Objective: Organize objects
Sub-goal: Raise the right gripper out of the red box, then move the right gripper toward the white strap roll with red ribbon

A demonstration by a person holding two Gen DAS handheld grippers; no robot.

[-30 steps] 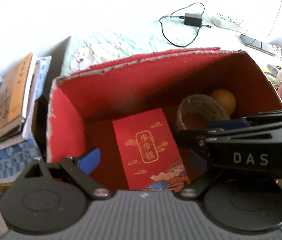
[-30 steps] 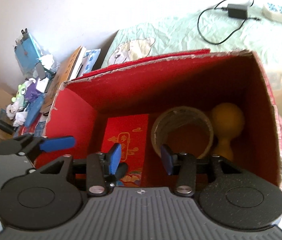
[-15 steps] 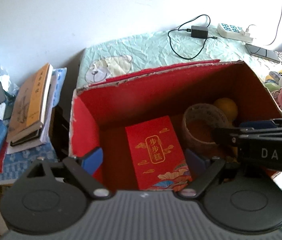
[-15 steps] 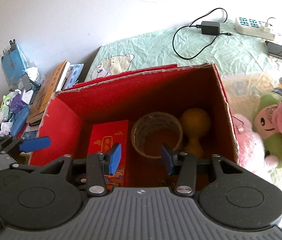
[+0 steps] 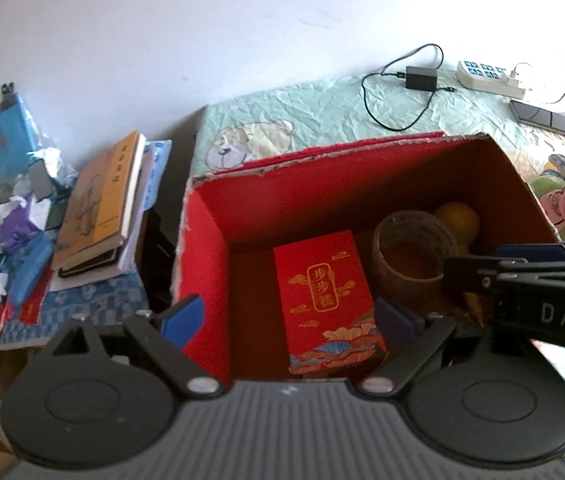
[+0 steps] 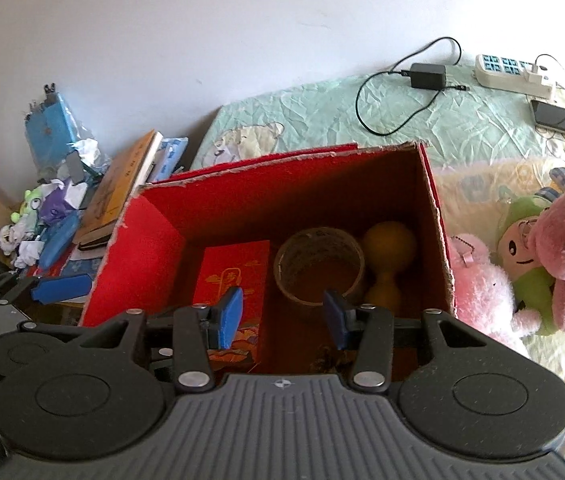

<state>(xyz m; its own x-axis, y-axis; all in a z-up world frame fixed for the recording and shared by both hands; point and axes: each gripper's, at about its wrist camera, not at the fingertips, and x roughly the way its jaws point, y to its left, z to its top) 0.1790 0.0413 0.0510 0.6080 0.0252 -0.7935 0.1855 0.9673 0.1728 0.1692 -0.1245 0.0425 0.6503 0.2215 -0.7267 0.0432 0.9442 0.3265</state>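
1. at 9 o'clock in the left wrist view, a cluttered side surface holds a stack of books [image 5: 100,208], with a blue packet [image 5: 4,136] and crumpled bits further out at 10 o'clock.
2. the left gripper [image 5: 288,314] sits at 6 o'clock of its own view, above the near rim of the red box [image 5: 202,248]; its jaws stand wide and hold nothing, one blue pad just outside the box's left wall and the other over the floor inside.
3. inside the box, the red packet [image 5: 324,294] with gold characters lies flat on the floor, left of centre, between the two left pads as seen from above.
4. just to its right stands the tape roll [image 5: 410,264], on its edge with the hollow facing up; whether it touches the packet cannot be told.
5. the yellow gourd-shaped object [image 6: 388,258] lies at the roll's 3 o'clock, close against the box's right wall.
6. the right gripper [image 6: 280,314] hovers over the near edge of the box with jaws moderately apart and empty; in the left view its dark body enters from 3 o'clock.
7. beyond the box at 12 to 1 o'clock, a black charger [image 6: 426,76] with its cable and a white power strip [image 6: 512,72] lie on a pale green sheet [image 6: 322,116].
8. at 3 o'clock in the right wrist view, pink and green plush toys [image 6: 538,248] are piled just outside the box's right wall.
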